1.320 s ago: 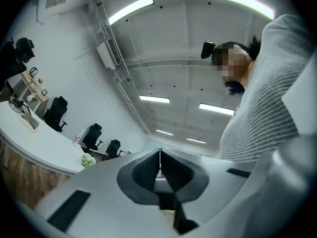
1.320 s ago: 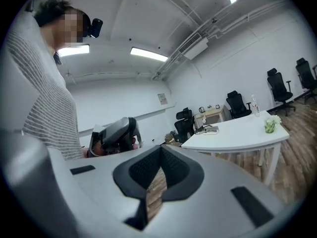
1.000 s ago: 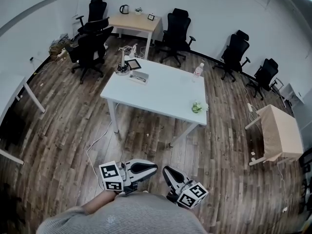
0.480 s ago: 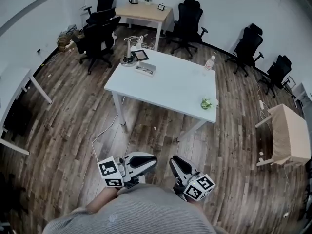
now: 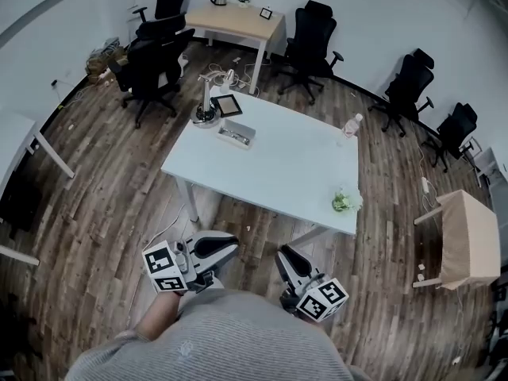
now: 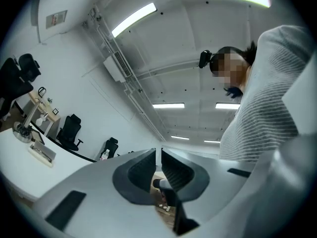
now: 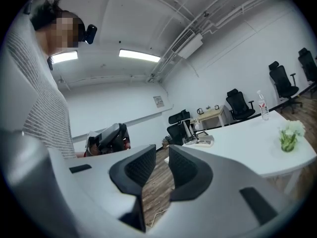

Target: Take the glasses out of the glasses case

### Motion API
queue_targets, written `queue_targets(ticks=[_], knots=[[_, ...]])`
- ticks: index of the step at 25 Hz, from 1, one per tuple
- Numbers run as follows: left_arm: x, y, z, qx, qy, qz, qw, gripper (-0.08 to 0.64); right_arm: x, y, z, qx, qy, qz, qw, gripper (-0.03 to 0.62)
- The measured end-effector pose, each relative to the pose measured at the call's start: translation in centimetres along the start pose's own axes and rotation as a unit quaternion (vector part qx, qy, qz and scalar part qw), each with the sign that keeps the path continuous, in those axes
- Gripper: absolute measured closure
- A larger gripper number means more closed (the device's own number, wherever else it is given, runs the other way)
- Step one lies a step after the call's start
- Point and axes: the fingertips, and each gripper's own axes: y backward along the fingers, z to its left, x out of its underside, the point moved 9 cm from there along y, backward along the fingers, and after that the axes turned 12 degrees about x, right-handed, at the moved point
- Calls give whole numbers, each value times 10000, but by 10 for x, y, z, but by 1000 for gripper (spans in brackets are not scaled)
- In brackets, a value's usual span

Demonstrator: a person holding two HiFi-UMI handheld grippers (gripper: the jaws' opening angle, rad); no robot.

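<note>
The glasses case is a small grey box lying on the far left part of the white table. It also shows in the left gripper view as a glasses case and in the right gripper view as a glasses case. Whether glasses are inside it is too small to tell. My left gripper and right gripper are held low against the person's grey sweater, well short of the table. Left gripper and right gripper each show only a narrow slit between the jaws, with nothing held.
A tablet on a stand, a desk gadget, a bottle and a small green plant share the table. Black office chairs and a wooden desk stand behind; another wooden table is at the right. A cable lies on the wood floor.
The head view has shifted and the white table now sits a little closer to the grippers. Both grippers stay low by the body, jaws unchanged.
</note>
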Motion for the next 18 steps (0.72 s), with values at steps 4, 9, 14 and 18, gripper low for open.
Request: queue_targets(ticks=[4,9,14,18], knots=[[-33,-8,53,174,-41,22,9998,523,-23,-49,-8,85,-27,44,10000,522],[-66,5,118,192,-53,182,9996,522,-45,-114,-13,201,-28,11,9998,522],[-91,24,181,237,-210,263,9992,518,-57,-179,-13,261,69,-93,9996,515],[-101,28,216,335,-172,297,9988,508,-63,-210,-13,306,222,-36,9993,512]])
